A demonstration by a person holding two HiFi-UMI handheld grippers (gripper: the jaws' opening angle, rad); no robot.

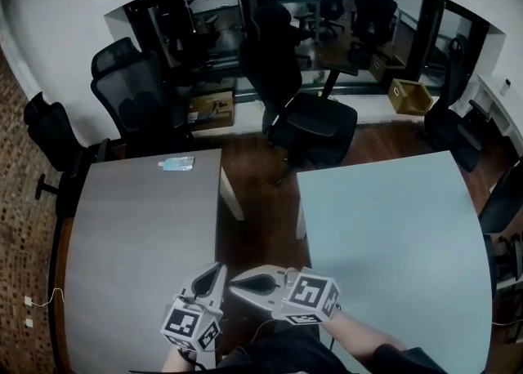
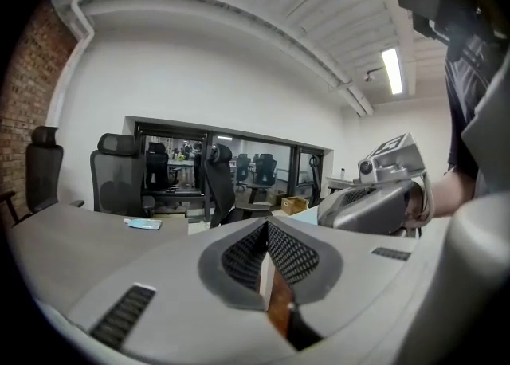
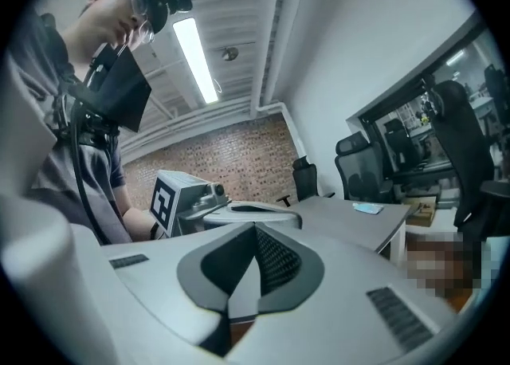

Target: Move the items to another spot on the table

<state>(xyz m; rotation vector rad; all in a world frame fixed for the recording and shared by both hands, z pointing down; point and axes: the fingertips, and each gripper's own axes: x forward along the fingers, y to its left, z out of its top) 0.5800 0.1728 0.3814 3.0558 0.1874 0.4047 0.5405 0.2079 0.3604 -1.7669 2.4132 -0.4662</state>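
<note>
Left gripper (image 1: 219, 267) is seen low at the near edge of the head view, by the near right edge of the grey table (image 1: 122, 233). Its jaws are pressed together, mesh pads meeting, with nothing caught between them. Right gripper (image 1: 234, 286) is held just beside it on the right, over the gap between the two tables, its tip turned leftward toward the left gripper. Its jaws are likewise closed on nothing. The two tools are close together; whether they touch cannot be told.

One light-blue packet (image 1: 176, 163) is noted lying flat at the far edge of the grey table, toward its right corner, well apart from both grippers.

A paler table (image 1: 392, 225) is set to the right, parted from the grey one by a strip of wooden floor (image 1: 257, 201). Black office chairs (image 1: 302, 111) are ranged beyond the tables, before a dark glass partition (image 1: 212, 13). A cardboard box (image 1: 410, 95) is seen on the floor at far right. A brick wall (image 2: 24, 76) is recorded on the left side of the room.
</note>
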